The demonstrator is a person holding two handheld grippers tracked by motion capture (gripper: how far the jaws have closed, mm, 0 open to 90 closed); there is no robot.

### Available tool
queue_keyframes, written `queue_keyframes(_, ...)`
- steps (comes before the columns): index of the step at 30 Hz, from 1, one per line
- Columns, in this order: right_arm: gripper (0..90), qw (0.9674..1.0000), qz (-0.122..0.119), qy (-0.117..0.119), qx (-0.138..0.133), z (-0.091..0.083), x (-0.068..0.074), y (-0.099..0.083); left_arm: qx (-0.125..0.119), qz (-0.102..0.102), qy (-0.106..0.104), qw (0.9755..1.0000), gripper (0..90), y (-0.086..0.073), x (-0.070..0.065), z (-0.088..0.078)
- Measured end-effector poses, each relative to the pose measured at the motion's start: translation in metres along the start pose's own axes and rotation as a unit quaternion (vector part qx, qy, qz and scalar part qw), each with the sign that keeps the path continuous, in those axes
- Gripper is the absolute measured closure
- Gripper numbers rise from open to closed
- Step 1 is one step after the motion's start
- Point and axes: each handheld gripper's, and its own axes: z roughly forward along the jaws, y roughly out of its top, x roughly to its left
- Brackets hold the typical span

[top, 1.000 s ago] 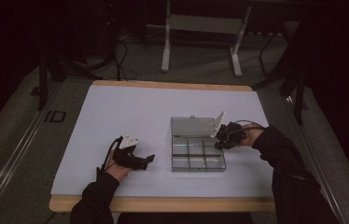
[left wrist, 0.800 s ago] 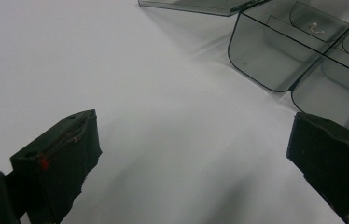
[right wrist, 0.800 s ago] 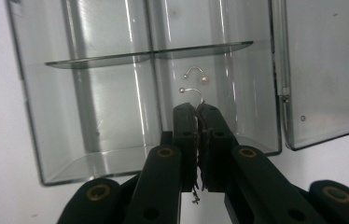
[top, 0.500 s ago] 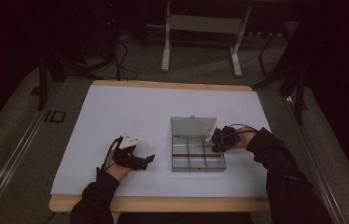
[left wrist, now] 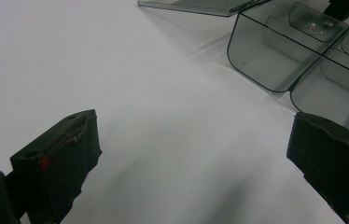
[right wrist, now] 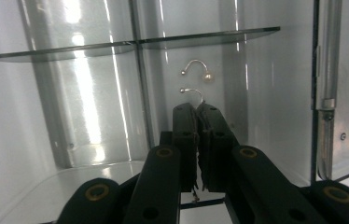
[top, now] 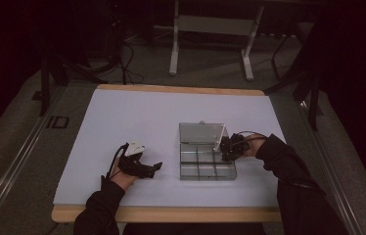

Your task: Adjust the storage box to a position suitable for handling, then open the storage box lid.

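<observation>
Earrings — one loose, one nipped by the right tool — left tool gapes.

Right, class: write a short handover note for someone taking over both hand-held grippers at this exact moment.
Right hand-held gripper: jaws shut on a small hooked earring, held inside a compartment of the clear box.
Left hand-held gripper: open, holding nothing, above the bare white table beside the box.
Box: lid open, tipped back at the far side.
Done: a second earring, with a pearl, already lies in the same compartment.
Left, probably: I cannot tell whether the held earring is going in or coming out; settle that, then likely close the lid.
</observation>
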Motion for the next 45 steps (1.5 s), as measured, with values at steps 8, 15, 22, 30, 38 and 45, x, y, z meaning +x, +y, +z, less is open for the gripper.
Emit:
queue_keyframes(8, 84.3, 1.0000, 0.000, 0.000, 0.002, -0.001, -0.001, 0.001, 0.000, 0.000, 0.000, 1.0000, 3.2, 0.000, 0.000, 0.000)
queue_keyframes(15, 84.4, 0.9999, -0.002, -0.005, -0.011, -0.011, 0.000, 0.002, 0.000, 0.001, 0.000, 1.0000, 3.2, 0.000, 0.000, 0.000)
queue_keyframes(22, 83.9, 0.9998, 0.006, -0.010, -0.012, -0.022, 0.003, 0.000, -0.001, 0.000, 0.001, 1.0000, 3.2, 0.000, 0.000, 0.000)
queue_keyframes(30, 81.9, 0.9992, 0.018, -0.018, -0.030, -0.037, 0.008, -0.003, 0.001, 0.003, 0.002, 1.0000, 3.2, 0.000, -0.001, 0.000)
queue_keyframes(38, 73.4, 0.9976, 0.046, -0.027, -0.044, -0.051, 0.016, -0.009, 0.000, 0.005, 0.003, 1.0000, 3.2, 0.000, -0.001, 0.000)
queue_keyframes(45, 68.7, 0.9949, 0.080, -0.031, -0.053, -0.056, 0.016, -0.019, -0.001, 0.006, 0.003, 1.0000, 3.2, 0.000, -0.001, 0.000)
